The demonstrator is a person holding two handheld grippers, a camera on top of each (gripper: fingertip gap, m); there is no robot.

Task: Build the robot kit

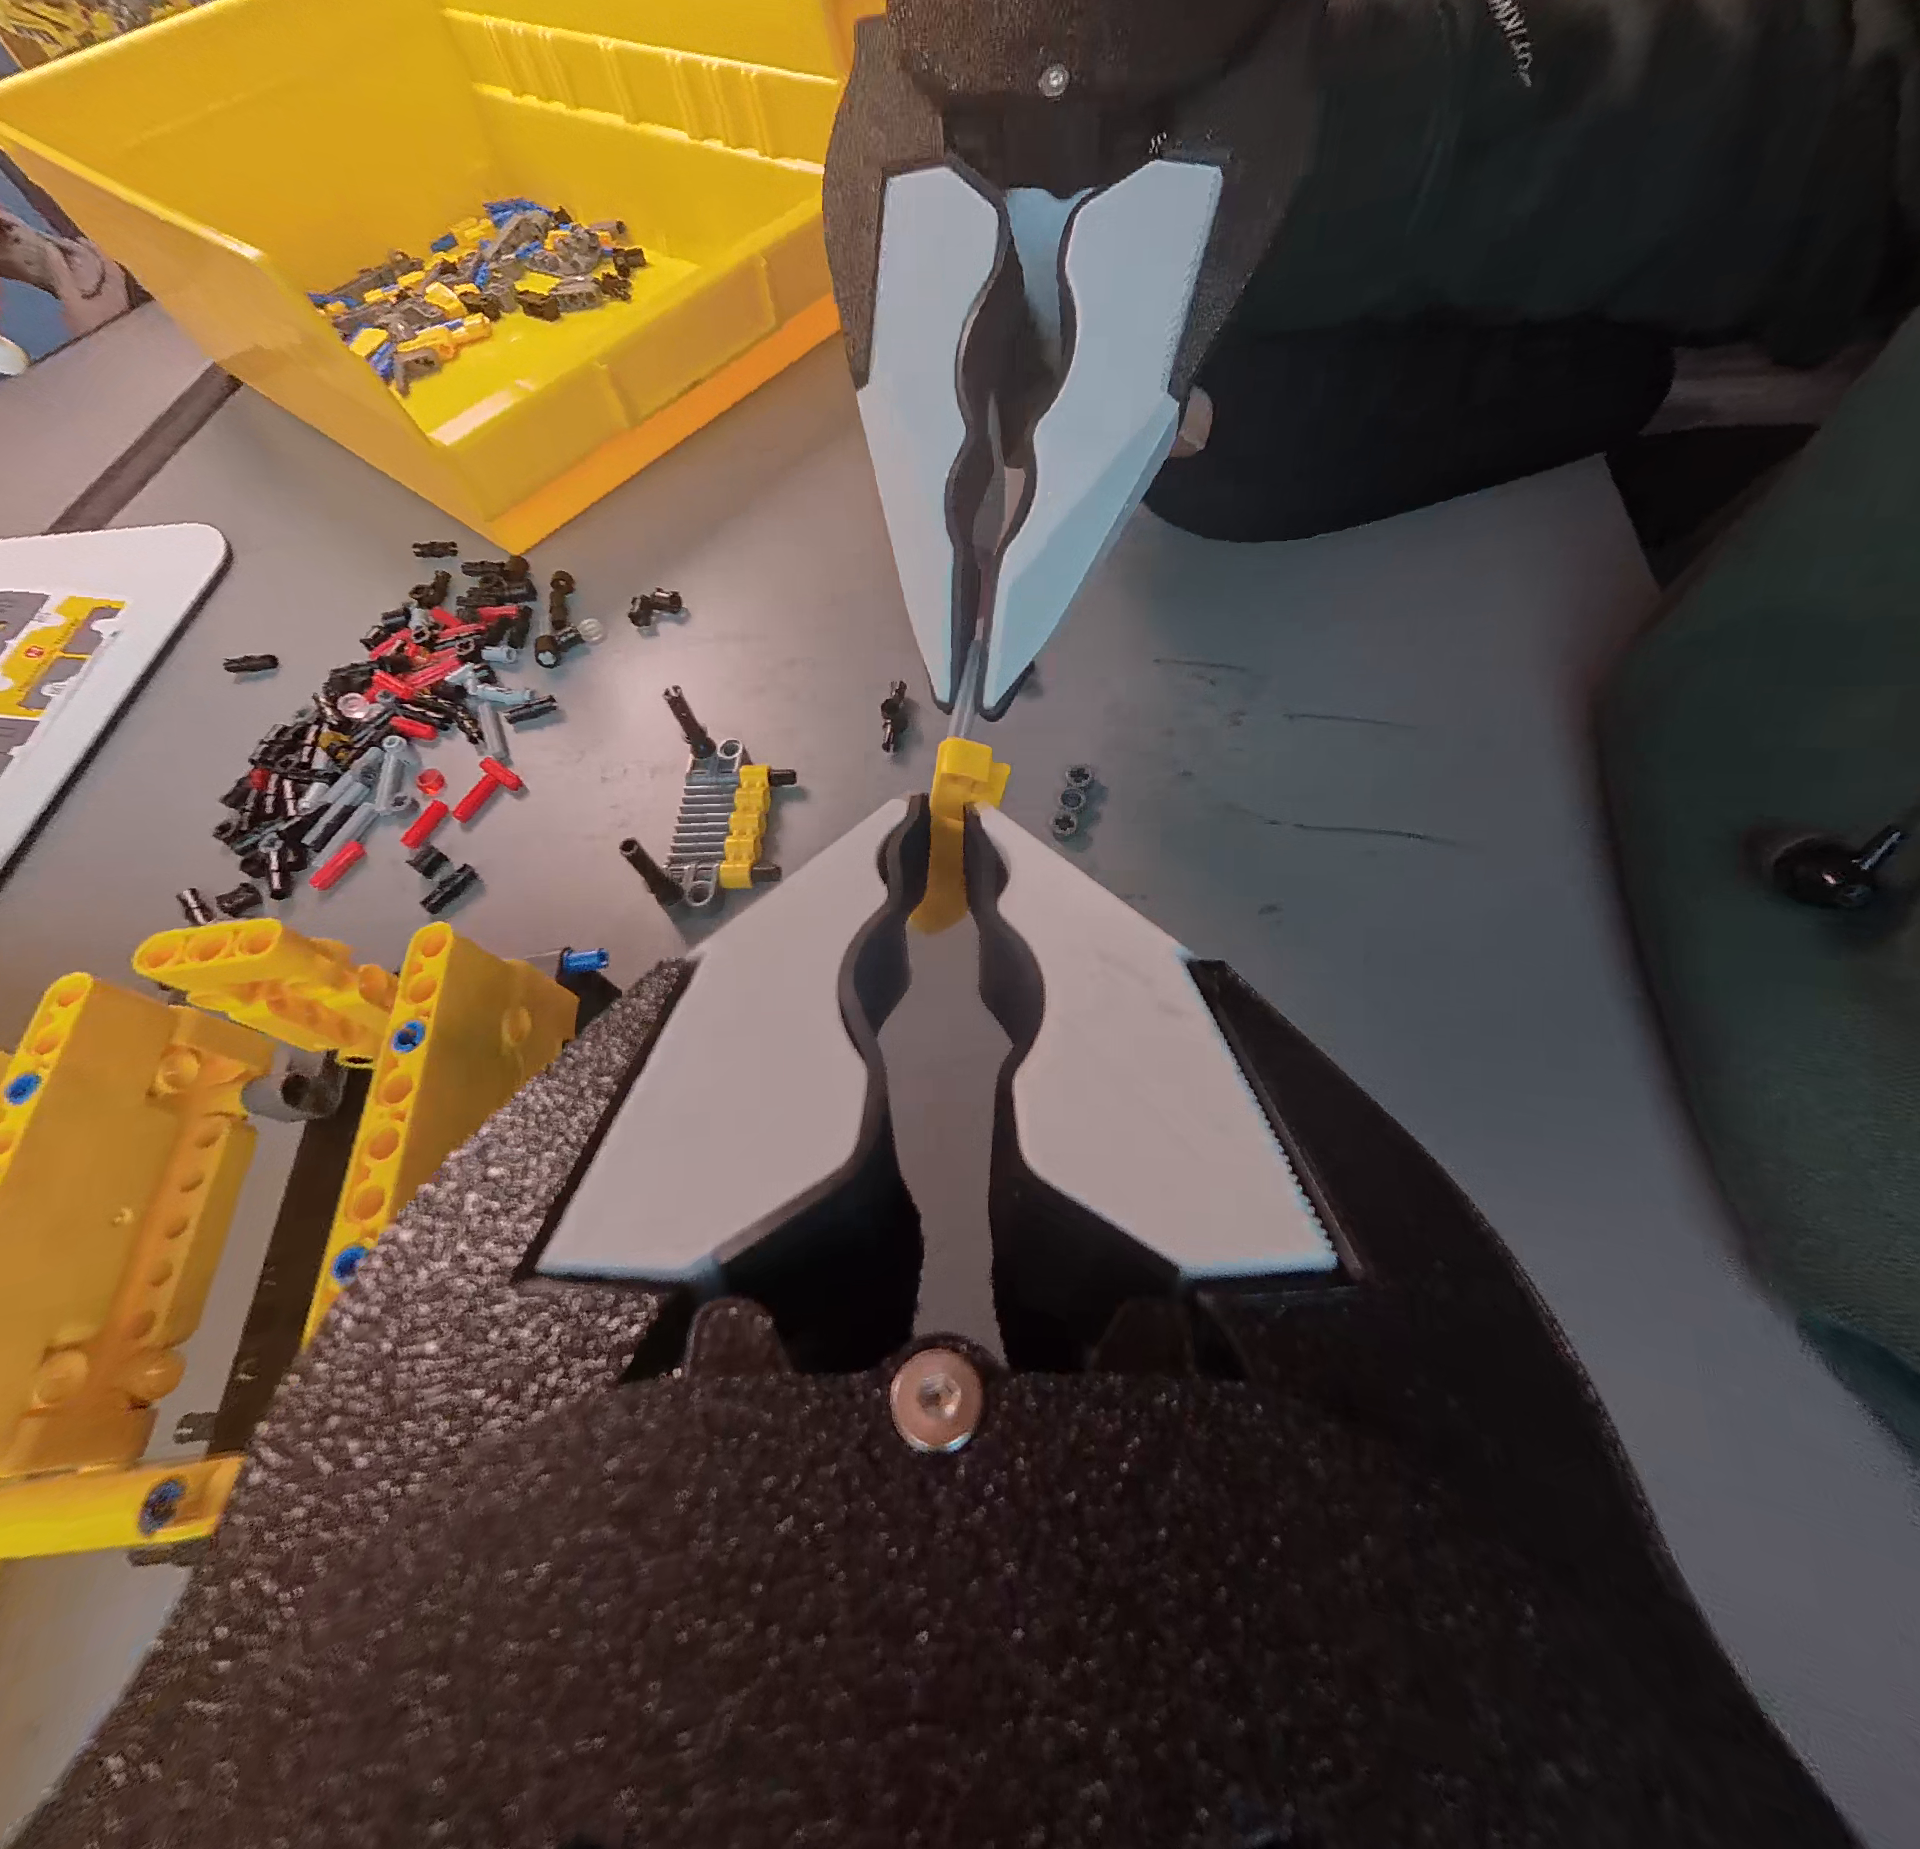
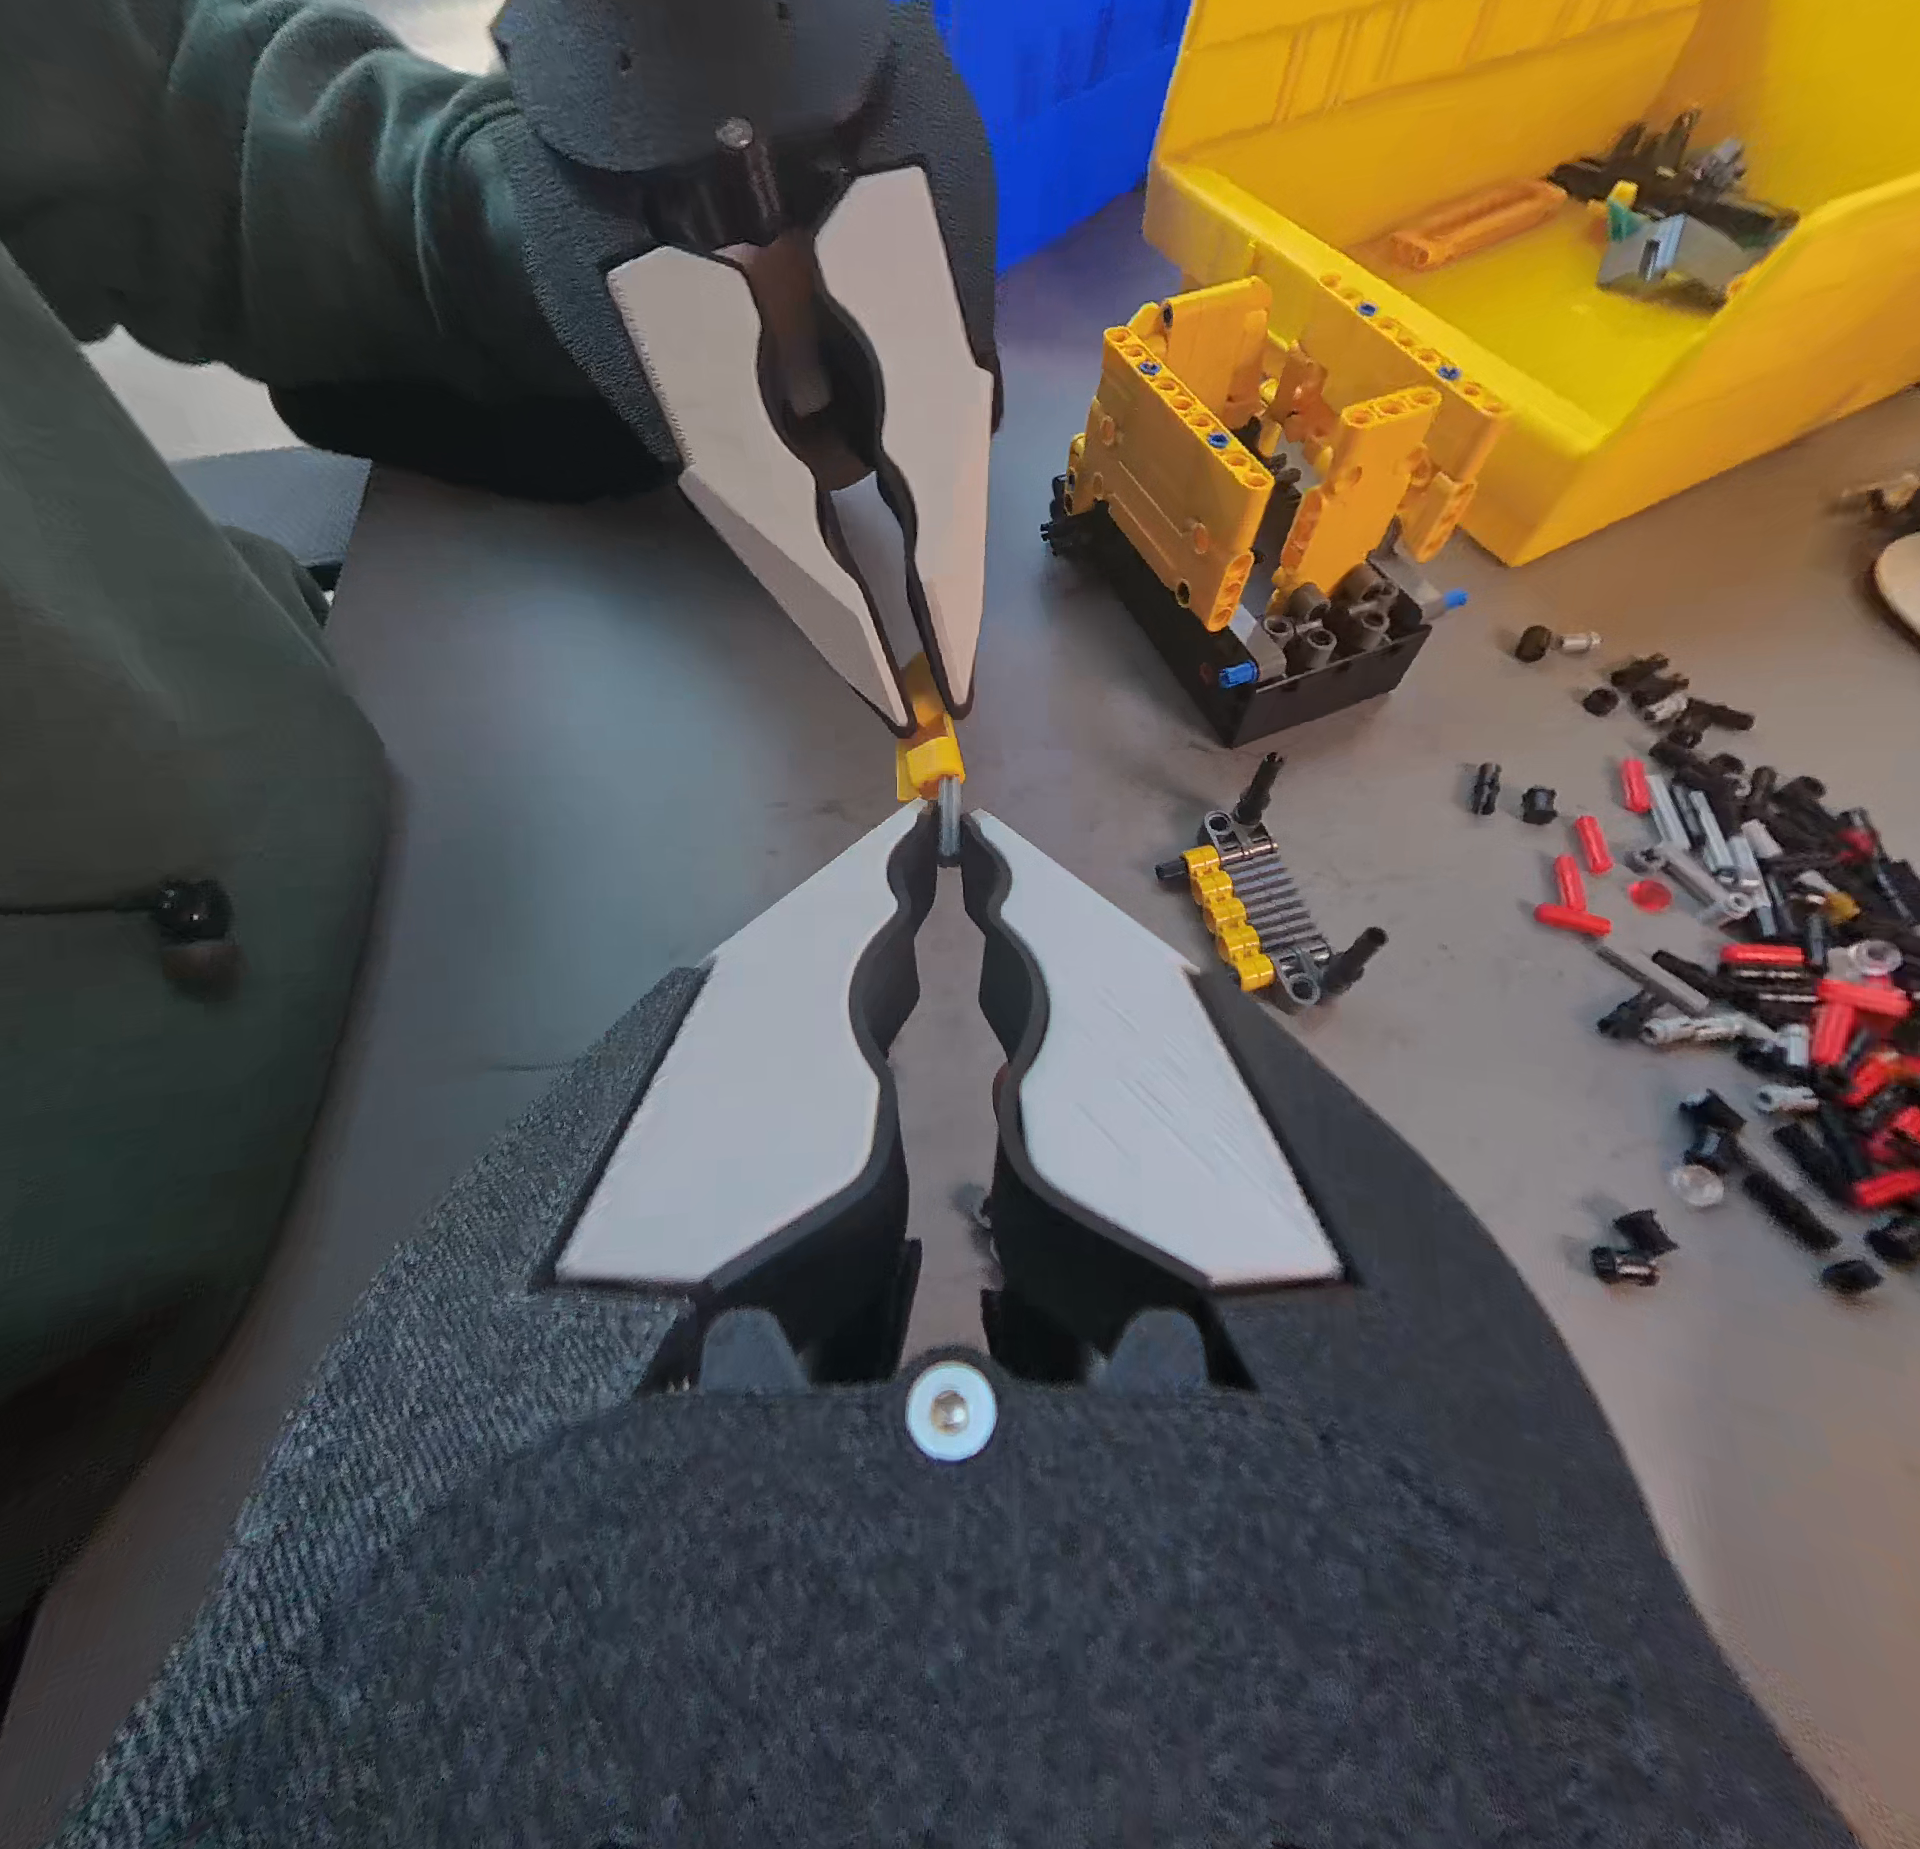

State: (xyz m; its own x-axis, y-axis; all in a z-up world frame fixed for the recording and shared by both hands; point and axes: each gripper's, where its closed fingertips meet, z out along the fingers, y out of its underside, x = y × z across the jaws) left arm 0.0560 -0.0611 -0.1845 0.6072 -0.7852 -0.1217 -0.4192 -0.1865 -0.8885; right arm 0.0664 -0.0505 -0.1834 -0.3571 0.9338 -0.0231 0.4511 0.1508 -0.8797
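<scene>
My left gripper is shut on a small yellow connector piece, held above the grey table. My right gripper is shut on a thin grey axle. The two grippers point tip to tip. The axle's end sits in the yellow connector. In the left wrist view the right gripper comes from above with the axle between its tips. In the right wrist view the left gripper comes from the upper left.
A pile of small black, red and grey pins lies on the table. A small grey-and-yellow subassembly lies near it. A yellow-and-black model stands beside yellow bins. Dark sleeves sit behind both grippers. Less than 4 cm separates the two grippers' tips. The right tips stand about 8 centimetres off the small grey-and-yellow subassembly. It turns up in the right wrist view as well.
</scene>
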